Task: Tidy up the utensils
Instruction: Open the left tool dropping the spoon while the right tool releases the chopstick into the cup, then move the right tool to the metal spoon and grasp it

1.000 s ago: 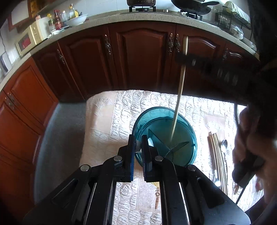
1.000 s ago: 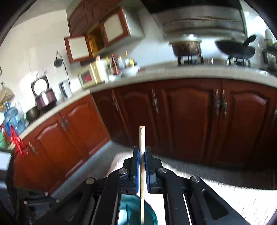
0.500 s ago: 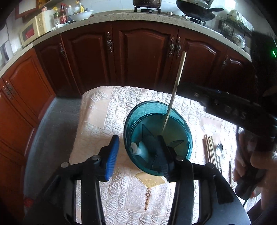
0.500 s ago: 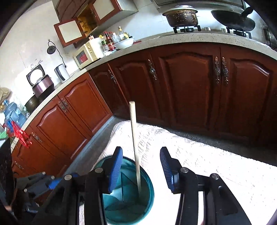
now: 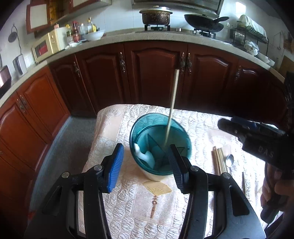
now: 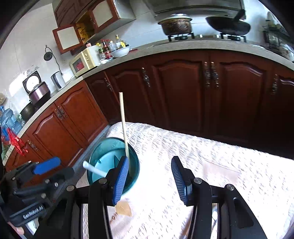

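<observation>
left gripper [image 5: 145, 163]: we see jaws spread wide, holding nothing; it sits just in front of the holder, with the right finger overlapping the rim in view.
right gripper [image 6: 148, 174]: we see jaws spread wide, empty; the left pad overlaps the holder's near edge in view, and we can't tell if it touches.
holder [image 5: 184, 134]: teal cup with inner dividers, upright on the cloth.
chopstick [image 5: 172, 103]: stands in the holder, leaning slightly, top end well above the rim; free of both grippers.
white utensil [image 5: 145, 155]: lies in the holder's left compartment; in the right wrist view its handle [image 6: 93, 169] sticks out over the rim.
loose chopsticks [image 5: 219, 160]: a bundle lying flat on the cloth, right of the holder, apart from it.
spoon [image 5: 229, 160]: just beside the bundle, on its right.
cloth [image 5: 128, 205]: pale quilted cover with a tan fan motif near the holder's base.
background: we see dark wood cabinets [image 5: 156, 73], with a pot [image 5: 156, 16] and a wok [image 5: 204, 23] on the counter's stove.
</observation>
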`<state>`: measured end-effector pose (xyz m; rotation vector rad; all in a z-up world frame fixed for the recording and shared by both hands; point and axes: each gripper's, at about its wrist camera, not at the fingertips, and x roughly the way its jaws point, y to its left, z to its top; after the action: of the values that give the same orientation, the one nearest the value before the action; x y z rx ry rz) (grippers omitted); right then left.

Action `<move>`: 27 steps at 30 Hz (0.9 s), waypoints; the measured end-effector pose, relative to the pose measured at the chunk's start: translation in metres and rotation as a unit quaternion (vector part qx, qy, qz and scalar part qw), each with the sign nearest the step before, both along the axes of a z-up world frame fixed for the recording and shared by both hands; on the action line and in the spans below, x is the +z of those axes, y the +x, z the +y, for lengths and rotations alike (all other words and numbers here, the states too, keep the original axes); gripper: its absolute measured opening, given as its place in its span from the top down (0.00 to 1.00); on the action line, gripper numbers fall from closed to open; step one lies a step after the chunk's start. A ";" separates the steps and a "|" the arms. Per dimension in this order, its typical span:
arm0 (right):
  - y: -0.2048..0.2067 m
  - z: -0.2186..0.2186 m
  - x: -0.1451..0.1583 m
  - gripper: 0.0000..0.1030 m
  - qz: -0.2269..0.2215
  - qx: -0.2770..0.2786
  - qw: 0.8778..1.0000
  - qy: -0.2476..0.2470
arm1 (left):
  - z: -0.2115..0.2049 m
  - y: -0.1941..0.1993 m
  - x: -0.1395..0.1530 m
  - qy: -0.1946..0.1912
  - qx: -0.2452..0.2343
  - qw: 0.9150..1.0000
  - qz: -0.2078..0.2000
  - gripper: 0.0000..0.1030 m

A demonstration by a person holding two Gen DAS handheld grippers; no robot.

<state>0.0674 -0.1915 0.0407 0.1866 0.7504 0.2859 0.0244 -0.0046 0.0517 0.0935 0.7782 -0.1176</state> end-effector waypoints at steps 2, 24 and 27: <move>-0.013 -0.008 0.000 0.55 0.002 -0.008 1.000 -0.005 | -0.007 -0.008 0.002 0.002 -0.007 1.000 -0.007 0.52; -0.122 -0.105 -0.024 0.44 0.024 -0.102 0.993 -0.063 | -0.096 -0.054 -0.007 -0.001 -0.083 0.996 -0.014 0.52; -0.124 -0.114 -0.034 0.44 0.040 -0.108 0.991 -0.061 | -0.101 -0.053 -0.012 -0.001 -0.089 0.996 -0.008 0.52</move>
<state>-0.0563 -0.3052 0.0065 0.1629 0.8178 0.0258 -0.0284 -0.1054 0.0399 0.1606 0.7528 -0.2859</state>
